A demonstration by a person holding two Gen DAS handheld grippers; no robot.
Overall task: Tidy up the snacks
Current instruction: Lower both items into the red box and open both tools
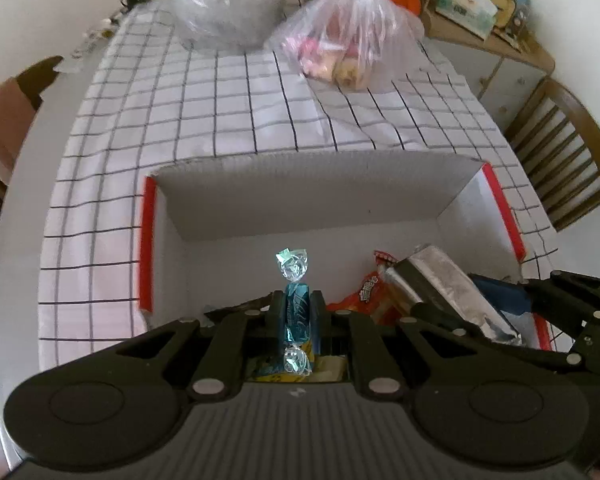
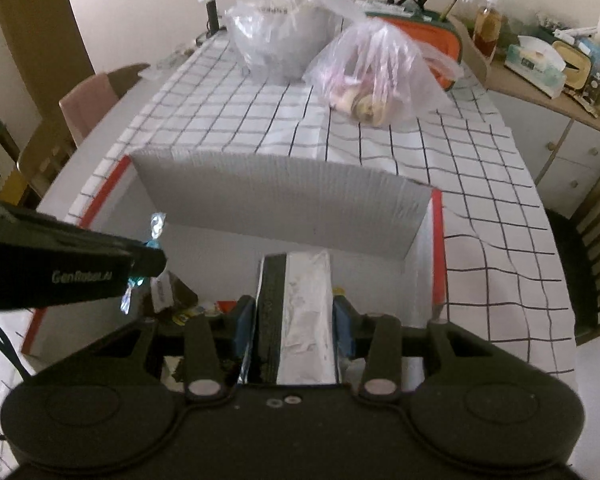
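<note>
The left gripper [image 1: 298,312] pinches a blue candy [image 1: 297,312] above the white box [image 1: 300,192]. The right gripper [image 2: 296,312] squeezes a silver packet [image 2: 306,312] over the same box, beside it.

The left tool [image 2: 150,258] bears white lettering "GenRobot.AI" on its side; other printing is too blurred.

Box [image 1: 300,200] on tablecloth [image 1: 220,112], two bags [image 1: 348,40] behind it.

Both wrist views, apparently close, sharing box [image 1: 300,196].
</note>
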